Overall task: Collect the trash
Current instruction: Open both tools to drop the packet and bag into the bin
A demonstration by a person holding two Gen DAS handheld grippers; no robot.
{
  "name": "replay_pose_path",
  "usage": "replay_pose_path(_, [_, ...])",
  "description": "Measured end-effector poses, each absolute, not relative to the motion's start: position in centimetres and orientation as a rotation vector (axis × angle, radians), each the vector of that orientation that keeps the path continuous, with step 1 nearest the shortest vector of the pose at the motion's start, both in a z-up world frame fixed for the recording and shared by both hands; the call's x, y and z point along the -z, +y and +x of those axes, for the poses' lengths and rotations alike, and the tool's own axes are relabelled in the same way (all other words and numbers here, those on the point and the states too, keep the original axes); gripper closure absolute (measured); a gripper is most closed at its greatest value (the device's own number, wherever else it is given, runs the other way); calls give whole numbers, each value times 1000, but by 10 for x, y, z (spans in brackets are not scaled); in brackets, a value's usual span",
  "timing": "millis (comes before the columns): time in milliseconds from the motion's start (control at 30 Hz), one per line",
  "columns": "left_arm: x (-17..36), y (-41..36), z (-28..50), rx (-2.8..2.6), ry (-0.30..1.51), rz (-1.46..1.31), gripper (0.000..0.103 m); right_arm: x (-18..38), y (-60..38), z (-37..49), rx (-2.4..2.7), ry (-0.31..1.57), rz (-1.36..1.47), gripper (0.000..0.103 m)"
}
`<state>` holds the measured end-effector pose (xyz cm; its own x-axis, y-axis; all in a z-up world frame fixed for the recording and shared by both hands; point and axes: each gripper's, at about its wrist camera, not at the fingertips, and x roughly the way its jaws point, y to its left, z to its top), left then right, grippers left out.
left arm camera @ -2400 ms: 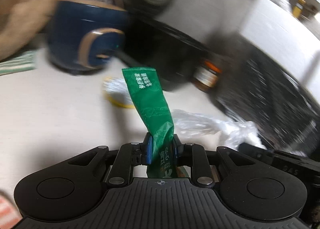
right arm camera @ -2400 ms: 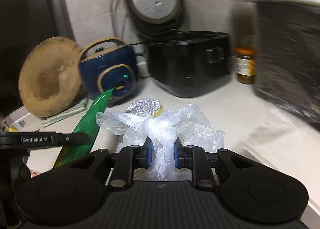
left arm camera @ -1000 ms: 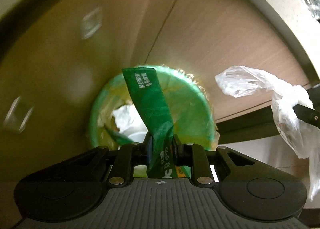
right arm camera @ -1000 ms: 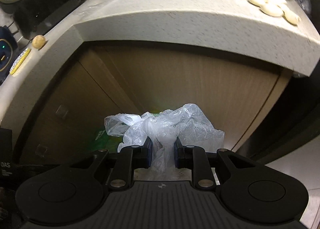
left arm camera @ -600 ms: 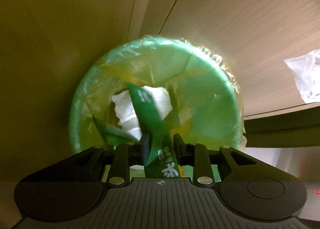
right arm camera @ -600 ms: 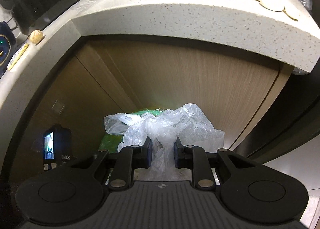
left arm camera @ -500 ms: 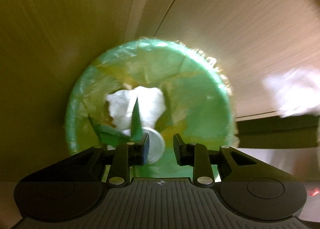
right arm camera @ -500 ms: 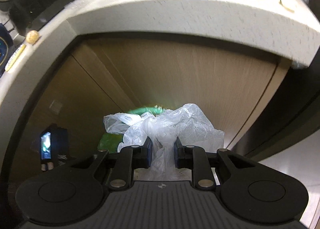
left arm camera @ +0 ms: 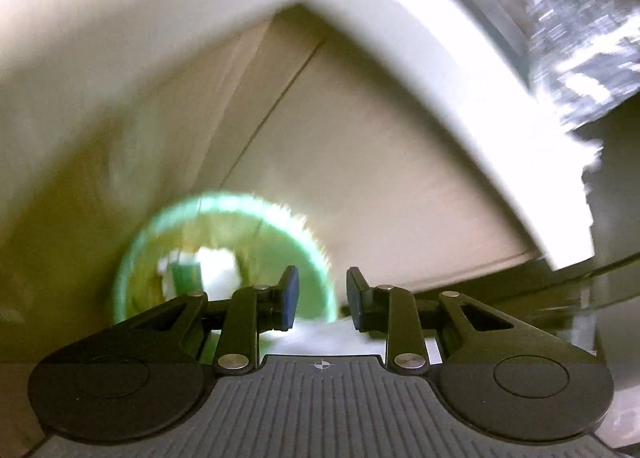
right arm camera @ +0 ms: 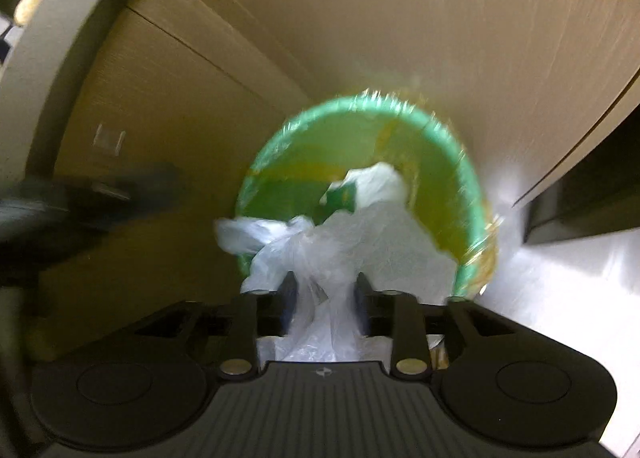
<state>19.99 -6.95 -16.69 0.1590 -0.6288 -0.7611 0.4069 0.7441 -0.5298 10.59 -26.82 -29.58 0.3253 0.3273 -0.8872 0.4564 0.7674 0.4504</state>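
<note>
A green trash bin (left arm camera: 320, 254) lined with a yellowish bag stands on the floor against wooden cabinet doors; it also shows in the right wrist view (right arm camera: 456, 162). The green wrapper (left arm camera: 185, 273) lies inside it on white trash, also seen in the right wrist view (right arm camera: 340, 196). My left gripper (left arm camera: 322, 298) is open and empty, above and to the right of the bin. My right gripper (right arm camera: 325, 298) holds a crumpled clear plastic bag (right arm camera: 332, 254) just over the bin's near rim; its jaws look slightly parted around the bag. Both views are blurred by motion.
A pale stone countertop edge (left arm camera: 460, 90) overhangs the wooden cabinet doors (right arm camera: 360, 38). A shiny light floor (right arm camera: 560, 278) lies to the right of the bin. A dark blurred shape, the other gripper (right arm camera: 80, 198), is at the left in the right wrist view.
My left gripper opened and dropped the green wrapper into the bin, then pulled up and away. My right gripper moved down over the bin with the plastic bag.
</note>
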Motion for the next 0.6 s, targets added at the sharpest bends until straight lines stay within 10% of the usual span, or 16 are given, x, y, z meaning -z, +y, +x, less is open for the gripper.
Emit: replay_pose_path(600, [49, 43, 240, 481, 877, -394, 74, 181, -275, 148, 102, 1028, 378, 45])
